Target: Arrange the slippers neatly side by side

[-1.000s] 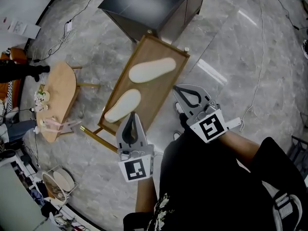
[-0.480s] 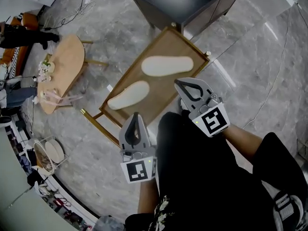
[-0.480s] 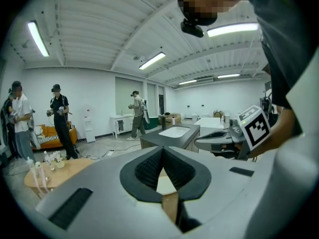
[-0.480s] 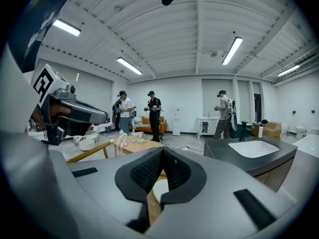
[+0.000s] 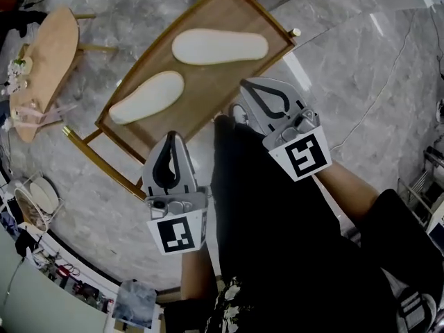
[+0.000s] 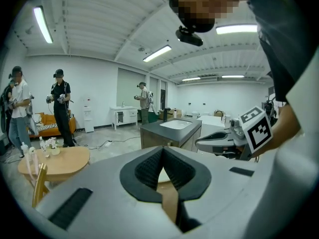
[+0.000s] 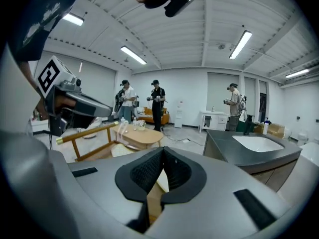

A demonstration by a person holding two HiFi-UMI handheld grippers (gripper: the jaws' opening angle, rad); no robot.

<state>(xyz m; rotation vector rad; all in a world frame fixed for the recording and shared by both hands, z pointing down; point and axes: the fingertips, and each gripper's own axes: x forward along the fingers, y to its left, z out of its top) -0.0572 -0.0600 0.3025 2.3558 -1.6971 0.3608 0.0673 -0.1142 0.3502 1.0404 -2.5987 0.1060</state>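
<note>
Two white slippers lie on a low wooden rack (image 5: 223, 83). One slipper (image 5: 220, 47) lies across its far part. The other slipper (image 5: 147, 97) sits nearer the left, tilted at an angle to the first, with a gap between them. My left gripper (image 5: 171, 141) hovers shut just off the rack's near edge, holding nothing. My right gripper (image 5: 245, 86) is shut too, over the rack's right near edge, empty. In the left gripper view the left gripper (image 6: 162, 152) has its pads pressed together, as has the right gripper (image 7: 162, 152) in the right gripper view.
A round wooden side table (image 5: 43, 60) with small items stands left of the rack. A dark cabinet (image 6: 169, 131) with a sink stands beyond it. A cable (image 5: 390, 82) trails over the grey marble floor at right. Several people (image 7: 157, 103) stand further back.
The rack and slippers have slid up and grown larger in the head view as I came closer. Both grippers stayed shut and now sit nearer the rack's near edge.
</note>
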